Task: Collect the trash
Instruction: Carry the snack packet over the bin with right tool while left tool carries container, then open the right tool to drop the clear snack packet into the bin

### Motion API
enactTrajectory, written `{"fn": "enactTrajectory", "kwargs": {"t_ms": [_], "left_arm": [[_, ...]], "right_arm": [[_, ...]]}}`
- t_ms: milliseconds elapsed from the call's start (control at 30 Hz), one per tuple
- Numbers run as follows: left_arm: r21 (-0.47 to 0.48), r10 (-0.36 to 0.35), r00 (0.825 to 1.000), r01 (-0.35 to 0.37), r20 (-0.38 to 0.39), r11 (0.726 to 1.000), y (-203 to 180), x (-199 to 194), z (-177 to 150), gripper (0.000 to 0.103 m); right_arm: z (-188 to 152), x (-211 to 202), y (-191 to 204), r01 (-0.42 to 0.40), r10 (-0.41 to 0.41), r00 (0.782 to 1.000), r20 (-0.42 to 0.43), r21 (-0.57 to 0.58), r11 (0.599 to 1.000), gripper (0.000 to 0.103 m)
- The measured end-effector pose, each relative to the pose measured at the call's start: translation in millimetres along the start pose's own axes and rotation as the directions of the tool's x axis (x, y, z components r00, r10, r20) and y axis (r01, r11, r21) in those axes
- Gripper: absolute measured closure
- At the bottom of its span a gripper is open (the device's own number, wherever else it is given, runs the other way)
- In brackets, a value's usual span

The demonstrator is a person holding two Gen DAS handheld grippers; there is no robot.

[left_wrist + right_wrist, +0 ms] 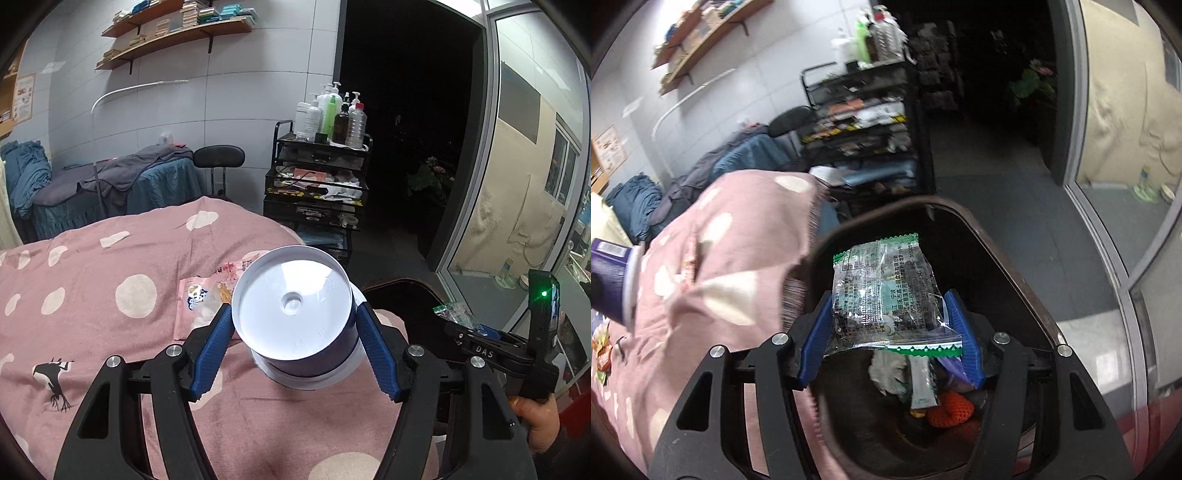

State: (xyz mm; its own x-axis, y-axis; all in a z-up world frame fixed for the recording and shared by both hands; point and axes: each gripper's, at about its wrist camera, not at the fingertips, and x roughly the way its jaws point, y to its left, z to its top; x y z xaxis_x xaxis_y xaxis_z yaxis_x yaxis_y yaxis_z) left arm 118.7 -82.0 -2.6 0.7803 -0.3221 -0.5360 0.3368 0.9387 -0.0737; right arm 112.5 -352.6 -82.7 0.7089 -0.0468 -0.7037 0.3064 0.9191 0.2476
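Purple cup [295, 314]: white base facing camera, white rim, tipped on side, clamped between my left fingers [218, 343] above pink bed cover.

Clear wrapper [882, 291]: green serrated ends, printed text, crumpled, pinched between my right fingers [960, 339] over bin opening.

Pink snack packet [207, 295]: flat on bed cover, just beyond cup.

Dark bin [1015, 266]: brown rim, beside bed; inside lie crumpled paper, pale sachet, orange mesh item.

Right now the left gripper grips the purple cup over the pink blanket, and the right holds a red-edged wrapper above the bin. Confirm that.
Not quite: the wrapper is green-edged, as the right wrist view shows. The rest holds: left gripper grips the purple cup over the pink blanket, right gripper above the bin.
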Motion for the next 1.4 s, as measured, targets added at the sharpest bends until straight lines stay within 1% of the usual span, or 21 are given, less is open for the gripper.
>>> {"fn": "enactTrajectory", "kwargs": {"t_ms": [233,367,400,433,467,533,633,800,967,1167,1400], "left_arm": [[0.027,-0.018,1.000,0.018,-0.017,0.999,-13.8,7.3,-1.7,0.036],[0.038,-0.031,0.999,0.032,-0.026,0.999,-20.5,10.6,-1.9,0.036],[0.042,-0.033,0.999,0.034,-0.028,0.999,-21.7,11.9,-1.8,0.036],[0.046,-0.036,0.999,0.037,-0.031,0.998,-23.4,13.2,-2.0,0.036],[0.050,-0.039,0.999,0.041,-0.035,0.998,-25.0,14.5,-2.0,0.036],[0.055,-0.045,0.998,0.048,-0.040,0.997,-28.6,15.9,-2.3,0.036],[0.066,-0.054,0.997,0.057,-0.048,0.996,-34.9,18.4,-3.0,0.036],[0.086,-0.072,0.995,0.077,-0.062,0.993,-47.6,23.0,-4.5,0.036],[0.118,-0.094,0.993,0.102,-0.070,0.988,-64.7,27.7,-4.0,0.036],[0.171,-0.124,0.988,0.139,-0.093,0.975,-92.0,38.5,-4.8,0.036],[0.217,-0.141,0.980,0.169,-0.139,0.961,-119.6,58.2,-8.1,0.036]], "right_arm": [[-10.5,34.6,-20.2,0.038,-0.035,0.996,-0.084,0.035,0.999,0.042],[-15.9,44.0,-27.2,0.040,-0.035,0.994,-0.106,0.048,0.998,0.042],[-17.3,45.1,-28.5,0.037,-0.031,0.993,-0.111,0.051,0.998,0.040],[-18.8,45.5,-30.3,0.035,-0.028,0.993,-0.112,0.057,0.998,0.033],[-20.1,44.6,-29.4,0.038,-0.032,0.994,-0.108,0.060,0.997,0.026],[-22.8,43.1,-29.7,0.036,-0.029,0.995,-0.100,0.062,0.997,0.022],[-24.4,40.0,-31.2,0.034,-0.028,0.996,-0.090,0.067,0.997,0.021],[-23.6,23.5,-37.0,0.041,-0.038,0.999,-0.036,0.090,0.995,0.020],[-15.6,6.4,-43.2,0.057,-0.061,0.998,0.024,0.125,0.990,0.019],[-4.9,-13.8,-56.1,0.091,-0.109,0.989,0.095,0.176,0.980,0.017],[2.3,-22.5,-76.6,0.126,-0.156,0.981,0.116,0.226,0.966,0.017]]}}
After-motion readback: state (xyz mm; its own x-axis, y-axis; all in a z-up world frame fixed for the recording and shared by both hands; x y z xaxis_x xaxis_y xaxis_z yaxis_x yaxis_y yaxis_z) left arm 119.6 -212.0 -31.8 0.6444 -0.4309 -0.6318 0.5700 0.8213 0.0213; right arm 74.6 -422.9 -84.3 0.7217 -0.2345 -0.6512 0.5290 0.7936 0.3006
